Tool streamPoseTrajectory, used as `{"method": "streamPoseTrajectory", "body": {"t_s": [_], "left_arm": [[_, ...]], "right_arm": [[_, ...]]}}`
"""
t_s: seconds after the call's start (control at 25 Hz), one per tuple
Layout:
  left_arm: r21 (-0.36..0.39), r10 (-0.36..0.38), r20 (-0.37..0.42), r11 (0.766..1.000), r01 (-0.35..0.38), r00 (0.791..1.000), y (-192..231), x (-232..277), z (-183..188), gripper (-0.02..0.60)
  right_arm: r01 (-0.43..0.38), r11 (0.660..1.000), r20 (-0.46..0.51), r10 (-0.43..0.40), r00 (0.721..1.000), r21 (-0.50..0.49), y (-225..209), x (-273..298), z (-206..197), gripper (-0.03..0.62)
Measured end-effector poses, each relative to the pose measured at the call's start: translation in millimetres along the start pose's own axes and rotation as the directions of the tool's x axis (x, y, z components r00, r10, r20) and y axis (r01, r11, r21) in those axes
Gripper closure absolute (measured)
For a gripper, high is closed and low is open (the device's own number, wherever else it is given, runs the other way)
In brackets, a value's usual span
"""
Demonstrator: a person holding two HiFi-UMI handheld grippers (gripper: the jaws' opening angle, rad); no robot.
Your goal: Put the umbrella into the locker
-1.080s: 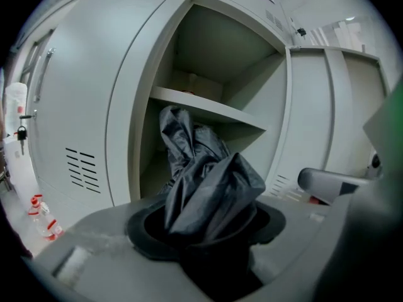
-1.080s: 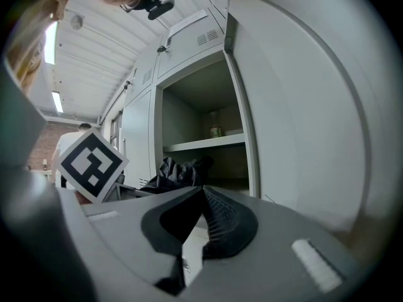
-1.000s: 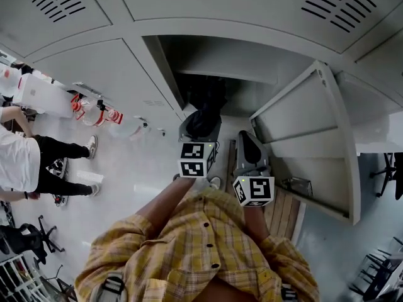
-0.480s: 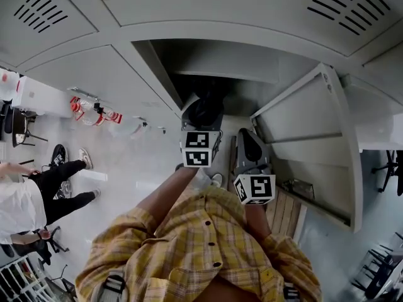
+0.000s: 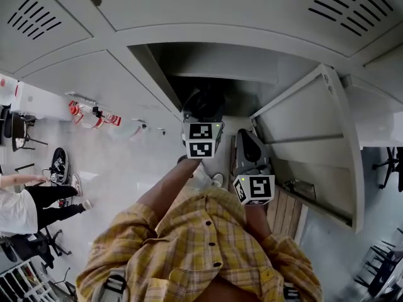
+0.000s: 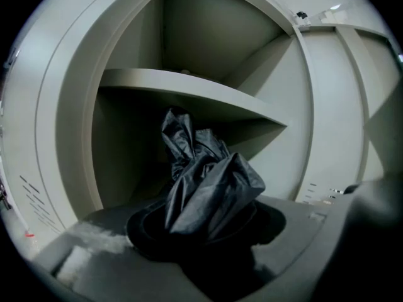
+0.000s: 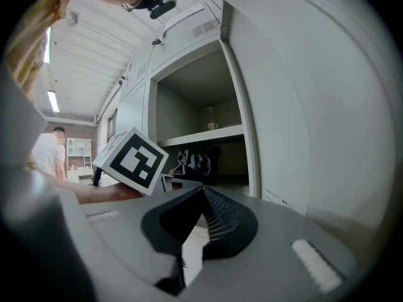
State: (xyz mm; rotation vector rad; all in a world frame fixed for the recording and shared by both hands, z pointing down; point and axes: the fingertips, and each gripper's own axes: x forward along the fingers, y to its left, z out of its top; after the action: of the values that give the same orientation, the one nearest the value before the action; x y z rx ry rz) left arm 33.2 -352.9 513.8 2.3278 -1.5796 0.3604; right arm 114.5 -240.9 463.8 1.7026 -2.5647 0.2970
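A folded black umbrella (image 5: 205, 104) (image 6: 208, 184) is clamped in my left gripper (image 5: 203, 117) (image 6: 203, 226), its crumpled fabric sticking out ahead of the jaws. It sits at the mouth of the open grey locker (image 5: 217, 68), under the inner shelf (image 6: 189, 88). The right gripper view shows the umbrella (image 7: 195, 162) just inside the lower compartment, behind the left gripper's marker cube (image 7: 131, 159). My right gripper (image 5: 249, 146) (image 7: 203, 197) hangs shut and empty to the right, short of the locker and beside its open door (image 5: 315, 137).
The locker door swings out to the right. Closed locker fronts (image 5: 94, 74) flank the opening. A small object (image 7: 212, 126) rests on the upper shelf. Red-and-white bottles (image 5: 91, 113) and a person in a white shirt (image 5: 19, 206) are on the left, and a wooden pallet (image 5: 284, 214) lies bottom right.
My left gripper has carried the umbrella forward, deeper into the locker opening. The right gripper has kept still. The person on the left has walked further towards the picture's edge.
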Motion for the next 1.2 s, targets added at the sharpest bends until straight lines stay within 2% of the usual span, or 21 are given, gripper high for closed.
{"method": "streamPoseTrajectory", "body": {"t_s": [0.48,0.96,1.2], "left_arm": [[0.076,0.031,-0.031,0.997,-0.028,0.999,5,28,-8,0.324],[0.032,0.069,-0.094,0.997,-0.066,0.993,12,50,-33,0.324],[0.047,0.095,-0.114,0.995,-0.09,0.989,12,54,-35,0.322]], "right_arm": [[0.017,1.0,-0.008,-0.017,1.0,-0.01,-3,-4,-3,0.595],[0.042,0.999,-0.01,-0.042,0.999,-0.012,-8,-12,-4,0.595],[0.044,0.999,-0.008,-0.044,0.999,-0.012,-10,-12,-4,0.595]]}}
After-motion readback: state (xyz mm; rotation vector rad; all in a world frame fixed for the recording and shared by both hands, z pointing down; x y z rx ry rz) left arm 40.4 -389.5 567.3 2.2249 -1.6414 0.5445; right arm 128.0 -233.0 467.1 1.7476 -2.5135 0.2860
